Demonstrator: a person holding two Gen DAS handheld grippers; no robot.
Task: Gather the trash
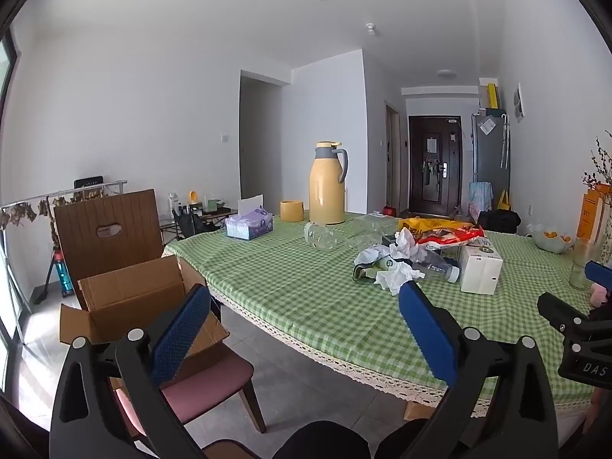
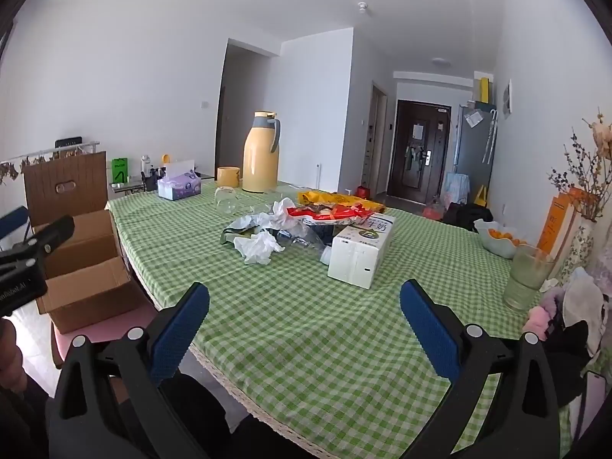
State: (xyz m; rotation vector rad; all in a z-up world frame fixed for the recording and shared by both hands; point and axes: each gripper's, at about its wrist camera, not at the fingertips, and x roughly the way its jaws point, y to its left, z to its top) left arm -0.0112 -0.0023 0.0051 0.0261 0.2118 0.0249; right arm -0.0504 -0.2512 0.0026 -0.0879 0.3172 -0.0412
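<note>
Looking from the left wrist, the left gripper (image 1: 304, 308) gapes wide and empty; an open box (image 1: 126, 298) sits on a chair (image 1: 206, 386) at near left, trash (image 1: 405, 264) heaped mid-table beyond, flask (image 1: 327, 183) far behind. From the right wrist, the right gripper (image 2: 305, 306) is equally wide, empty; carton (image 2: 361, 250) stands right of the trash (image 2: 275, 229), glass (image 2: 526, 273) near right

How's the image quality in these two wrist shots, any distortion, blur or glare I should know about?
Left wrist view: strong fisheye bend, dark corners, table edge curves; even daylight, no harsh glare; the crumpled tissue is reasonably sharp. Right wrist view: same bowing and vignette; milk carton is clear, its print mostly legible.
</note>
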